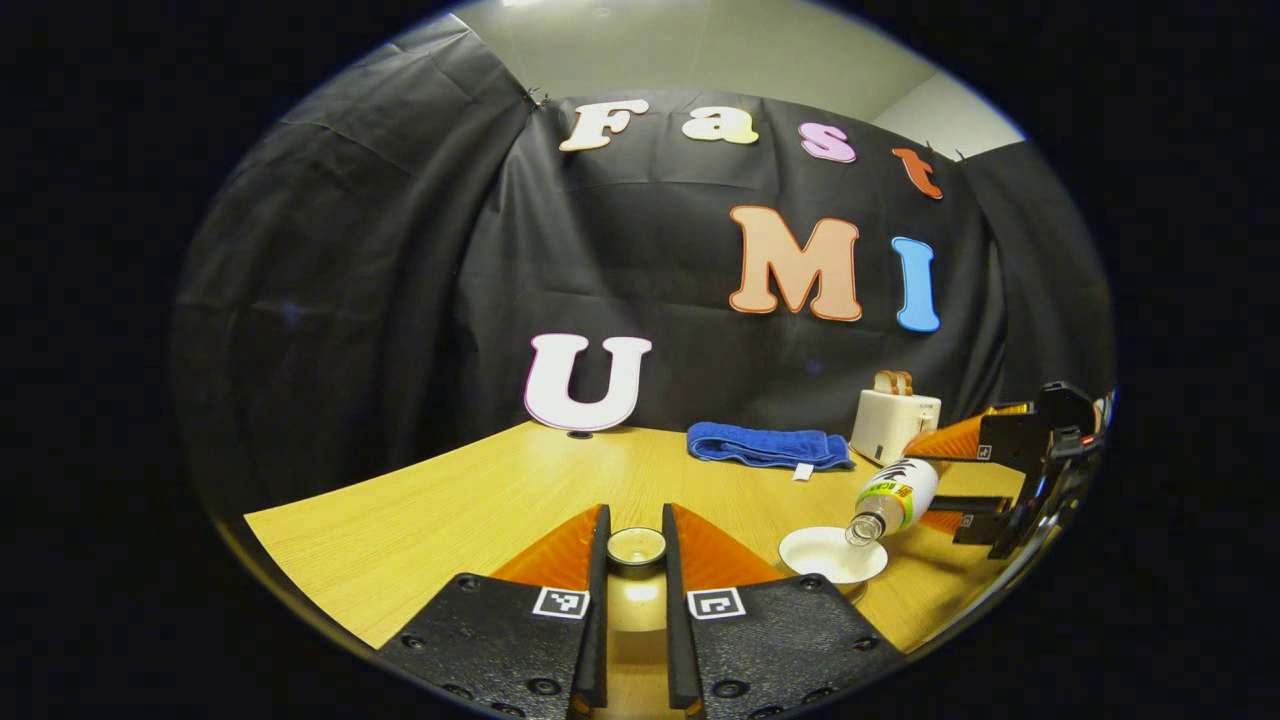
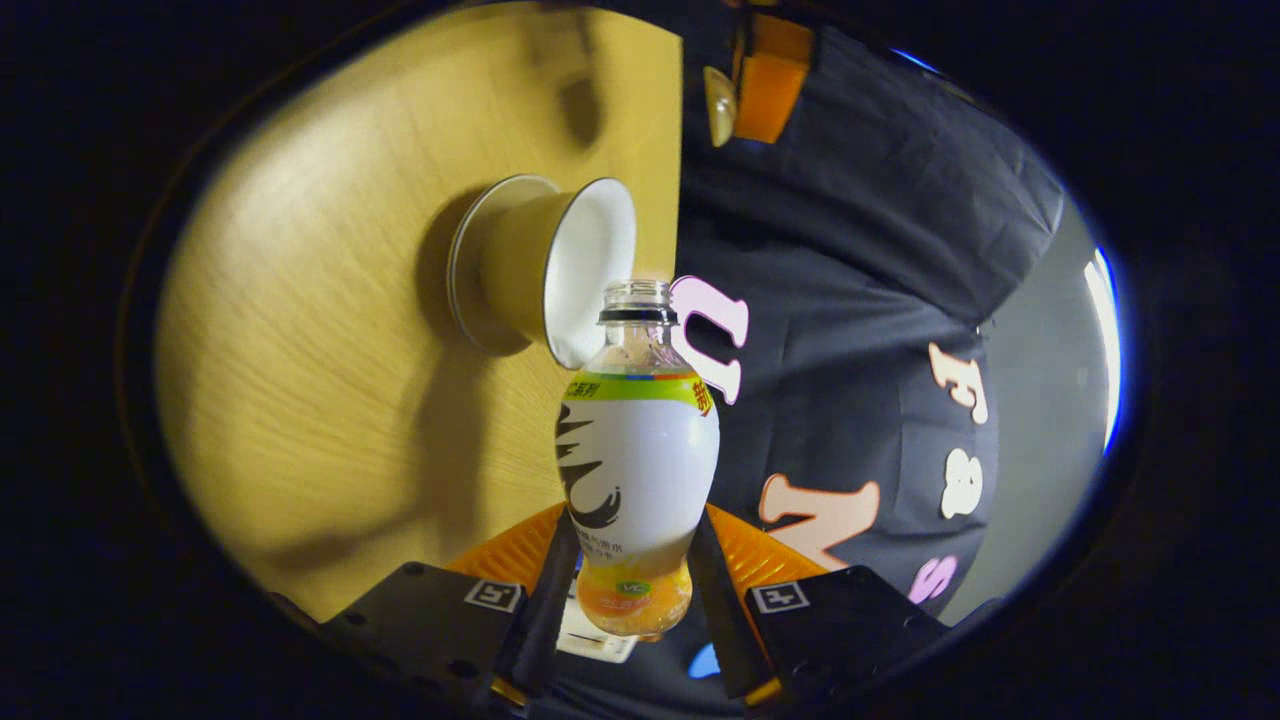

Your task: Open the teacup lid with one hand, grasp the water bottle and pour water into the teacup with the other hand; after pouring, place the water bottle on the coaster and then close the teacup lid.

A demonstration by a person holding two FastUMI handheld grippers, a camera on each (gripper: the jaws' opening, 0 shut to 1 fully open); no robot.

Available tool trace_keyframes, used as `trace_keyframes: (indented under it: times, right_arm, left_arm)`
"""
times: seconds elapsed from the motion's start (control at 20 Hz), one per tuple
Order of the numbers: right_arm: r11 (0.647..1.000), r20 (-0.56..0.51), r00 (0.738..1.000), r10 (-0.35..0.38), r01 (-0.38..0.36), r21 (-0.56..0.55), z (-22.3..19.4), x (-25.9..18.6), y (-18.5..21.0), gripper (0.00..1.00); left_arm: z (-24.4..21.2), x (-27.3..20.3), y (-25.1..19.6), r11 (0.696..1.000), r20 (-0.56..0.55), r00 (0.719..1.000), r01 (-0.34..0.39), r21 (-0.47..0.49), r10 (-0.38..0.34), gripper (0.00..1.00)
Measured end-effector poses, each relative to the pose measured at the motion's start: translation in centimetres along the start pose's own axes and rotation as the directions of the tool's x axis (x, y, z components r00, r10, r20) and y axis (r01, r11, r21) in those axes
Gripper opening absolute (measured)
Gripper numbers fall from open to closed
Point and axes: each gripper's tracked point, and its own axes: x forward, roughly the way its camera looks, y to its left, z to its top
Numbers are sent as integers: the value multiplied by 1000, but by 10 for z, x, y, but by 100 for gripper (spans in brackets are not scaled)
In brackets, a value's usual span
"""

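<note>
Left gripper view is showing the left hand-held gripper [image 1: 636,560] clamping a small round teacup lid [image 1: 636,547] between its fingers, holding it over the bench [image 1: 450,520] and off to the side of the teacup [image 1: 832,553]. Farther right, the right hand-held gripper [image 1: 975,480] is tilting the water bottle [image 1: 893,497] so its open mouth is hanging just over the rim of the white cup. A blue towel [image 1: 768,445] and a white toaster [image 1: 893,420] are sitting well behind, near the wall.

Right gripper view is looking along the bottle [image 2: 637,450], with the right hand-held gripper [image 2: 630,590] pressing on its lower body from both sides. The neck is sitting right at the edge of the teacup [image 2: 560,265], not over its middle, so I judge that a stream could be running down the outside wall onto the bench. The grip is low on a smooth, rounded body, so the bottle could be slipping or rotating as it is tipping further. Bumping the rim could be knocking over the light cup. I cannot tell whether water is flowing, nor where the coaster is.
</note>
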Motion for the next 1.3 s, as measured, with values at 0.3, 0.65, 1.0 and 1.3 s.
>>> trace_keyframes:
  times: [0.3,0.65,1.0,1.3]
  right_arm:
    - [863,-20,999,48,-31,504,-5,-9,10,65]
    - [422,-10,998,66,-19,907,-44,-6,-2,67]
    - [176,-97,995,-18,98,979,-107,8,-29,70]
    - [-37,-205,976,-67,203,979,-163,27,-42,67]
  left_arm:
    - [7,14,-37,998,-9,998,63,0,-63,21]
    - [17,21,-77,994,-4,994,110,21,-110,21]
    - [26,22,-101,990,0,991,134,43,-134,21]
    - [30,21,-117,986,0,987,163,37,-163,21]
